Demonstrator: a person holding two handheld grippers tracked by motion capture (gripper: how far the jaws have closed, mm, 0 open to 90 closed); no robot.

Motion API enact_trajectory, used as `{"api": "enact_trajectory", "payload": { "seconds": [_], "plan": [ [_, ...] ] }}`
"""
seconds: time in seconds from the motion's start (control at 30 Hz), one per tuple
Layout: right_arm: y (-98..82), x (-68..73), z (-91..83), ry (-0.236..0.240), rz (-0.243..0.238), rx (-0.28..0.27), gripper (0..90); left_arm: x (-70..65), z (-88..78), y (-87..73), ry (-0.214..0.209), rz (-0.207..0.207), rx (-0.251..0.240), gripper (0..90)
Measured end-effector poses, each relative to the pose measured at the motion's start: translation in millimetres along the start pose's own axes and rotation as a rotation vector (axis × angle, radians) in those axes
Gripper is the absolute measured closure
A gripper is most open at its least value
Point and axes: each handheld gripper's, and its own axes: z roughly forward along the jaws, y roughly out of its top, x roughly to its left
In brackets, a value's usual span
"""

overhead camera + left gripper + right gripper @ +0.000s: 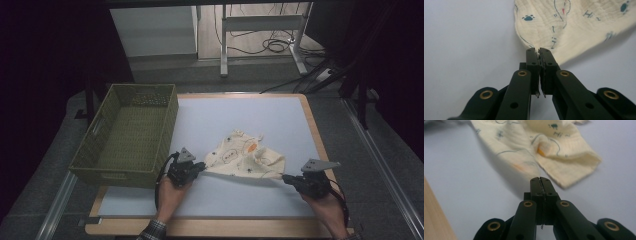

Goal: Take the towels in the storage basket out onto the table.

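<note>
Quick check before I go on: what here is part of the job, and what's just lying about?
In the job:
- printed cloth, pulled between both grippers
- left gripper, shut on one corner
- right gripper, shut on the other
- likely the green basket, nothing in it

Lying about:
- cables on the floor
- white desk frame

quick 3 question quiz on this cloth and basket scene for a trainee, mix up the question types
1. True or false: both tongs, the left tongs and the right tongs, are shut on the cream printed cloth.
2. Multiple choice: the green woven basket sits A) at the table's left side, B) at its right side, C) on top of the cloth.
3. Fill in: the near edge of the cloth is pulled ___ between the two tongs.

Key: 1 true; 2 A; 3 taut.
</note>
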Motion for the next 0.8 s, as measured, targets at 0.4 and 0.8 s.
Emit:
{"api": "enact_trajectory", "payload": {
  "seconds": [0.4,0.8],
  "plan": [
    [-10.6,2.2,-5.1,0.010,0.016,-0.006,89.3,-4.2,-25.4,-18.8,-0.001,-0.023,-0.017,68.2],
    [40.4,-45.1,39.4,-0.093,0.059,-0.002,71.2,17.2,18.1,55.1,-0.007,-0.016,-0.036,55.3]
  ]
}}
